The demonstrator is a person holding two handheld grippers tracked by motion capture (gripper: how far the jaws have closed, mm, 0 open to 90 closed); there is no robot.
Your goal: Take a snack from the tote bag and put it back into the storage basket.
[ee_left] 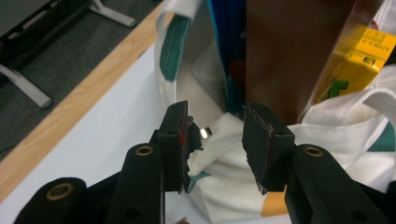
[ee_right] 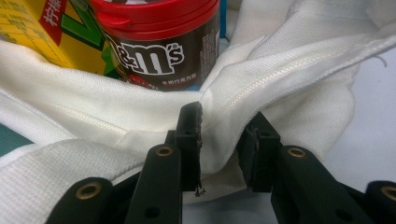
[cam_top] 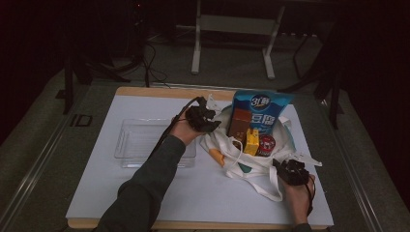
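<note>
Bulging white tote bag (cam_top: 251,162), snack-filled

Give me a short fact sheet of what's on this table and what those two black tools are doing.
Surface: white board on a wooden table
Bag: white cloth tote bag, lying open
In bag: blue snack packet, brown box, yellow carton, red-lidded brown candy tub
Beside bag: clear plastic tray
Left hand-held gripper: jaws apart at the bag's edge
Right hand-held gripper: pinching a fold of the bag's cloth
</note>
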